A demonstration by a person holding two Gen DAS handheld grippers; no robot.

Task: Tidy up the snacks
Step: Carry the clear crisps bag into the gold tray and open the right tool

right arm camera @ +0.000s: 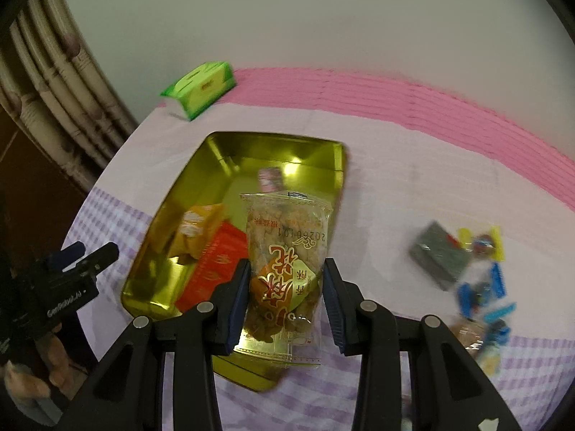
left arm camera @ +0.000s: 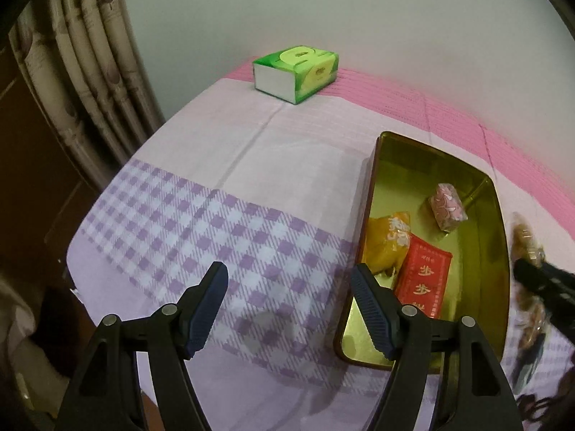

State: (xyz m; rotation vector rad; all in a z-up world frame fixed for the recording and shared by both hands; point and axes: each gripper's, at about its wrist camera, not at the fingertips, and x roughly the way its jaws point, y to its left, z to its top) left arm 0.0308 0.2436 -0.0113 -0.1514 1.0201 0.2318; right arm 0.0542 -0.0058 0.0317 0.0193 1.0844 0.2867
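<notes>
3 snacks in gold tin (right arm camera: 325,160); right gripper (right arm camera: 286,296) pinching peanut-candy pack (right arm camera: 285,251) over it; left gripper (left arm camera: 289,307) spread, idle; loose snacks (right arm camera: 474,273) at frame right still to go.

1. A plain pale wall (left arm camera: 323,7) fills the space behind the table and shows no marks.
2. A beige patterned curtain (left arm camera: 90,82) hangs in folds at the left, beside dark brown wooden furniture (left arm camera: 32,165).
3. The table carries a cloth (left arm camera: 222,151) of pale lilac, with a purple checked band across the near part and a pink striped border (right arm camera: 395,100) along the far edge by the wall.
4. The light is dim and even.
</notes>
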